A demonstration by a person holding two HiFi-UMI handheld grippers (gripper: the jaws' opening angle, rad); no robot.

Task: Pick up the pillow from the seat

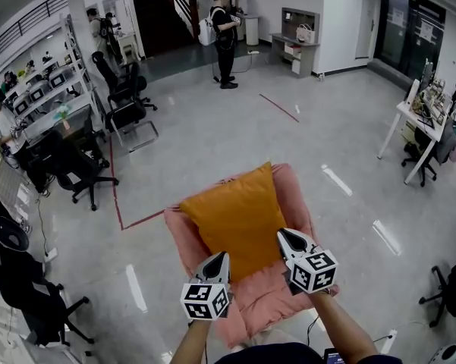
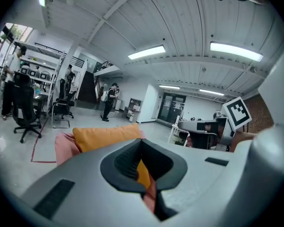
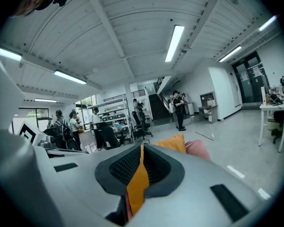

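At the left, the left claw was clenched on the near left edge of the orange pillow. A strip of orange fabric showed in the slit between its closed jaws. The pillow rested on the pink seat, with pink cushion showing around its sides. At the right, the right claw was clenched on the pillow's near right edge, a fold of orange cloth pinched between its jaws. Grey floor surrounded the seat.

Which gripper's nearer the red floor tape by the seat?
Left. Left gripper holds the pillow at the edge toward the tape; right gripper holds its far edge.
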